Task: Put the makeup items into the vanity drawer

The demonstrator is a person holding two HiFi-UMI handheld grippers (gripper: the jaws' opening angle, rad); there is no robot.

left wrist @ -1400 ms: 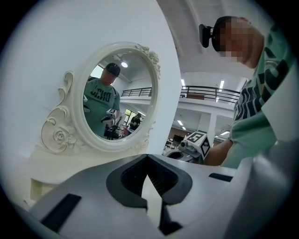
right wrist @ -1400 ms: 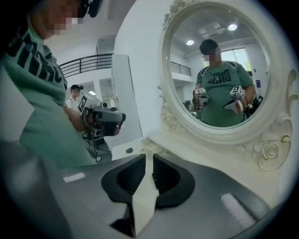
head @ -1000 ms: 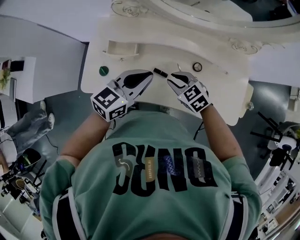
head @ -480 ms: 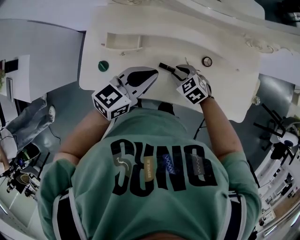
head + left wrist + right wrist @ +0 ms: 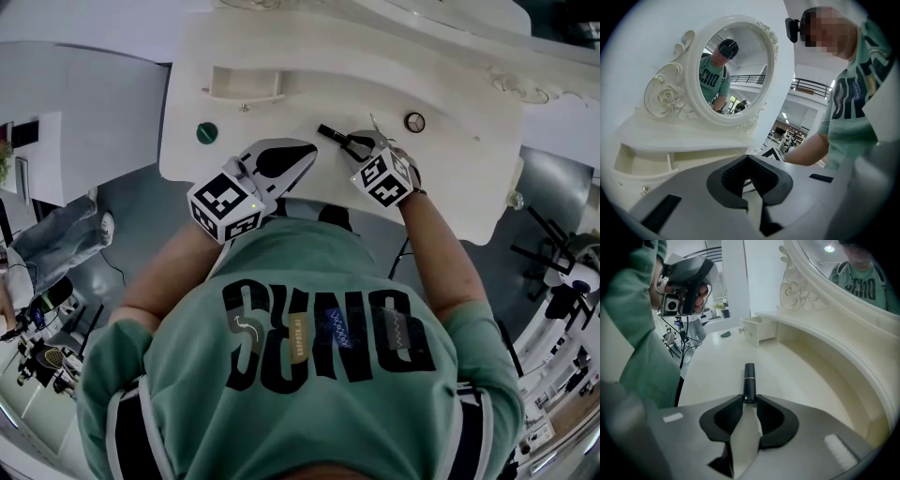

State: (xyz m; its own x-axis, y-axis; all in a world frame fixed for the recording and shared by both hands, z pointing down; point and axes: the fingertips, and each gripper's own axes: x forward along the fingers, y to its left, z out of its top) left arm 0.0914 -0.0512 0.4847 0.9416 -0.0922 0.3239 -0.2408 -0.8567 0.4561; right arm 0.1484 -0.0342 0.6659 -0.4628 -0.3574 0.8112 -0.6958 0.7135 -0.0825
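A black lipstick tube (image 5: 328, 132) (image 5: 749, 380) lies on the cream vanity top (image 5: 450, 169). My right gripper (image 5: 354, 142) (image 5: 749, 399) has its jaws closing on the tube's near end, and both tips touch its sides. Left of it, my left gripper (image 5: 298, 157) (image 5: 753, 196) hovers over the front edge with its tips together and nothing between them. The small drawer (image 5: 242, 84) (image 5: 757, 331) (image 5: 642, 164) stands open at the back left. A green round item (image 5: 207, 132) (image 5: 725, 334) lies in front of the drawer.
A small round compact (image 5: 413, 122) sits to the right of the tube, with a thin stick (image 5: 377, 126) beside it. The oval mirror (image 5: 726, 70) rises behind the top. Other furniture and equipment stand on the floor around the vanity.
My right gripper has moved forward and left to the tube, whose end now sits between the jaws. The left gripper has hardly moved.
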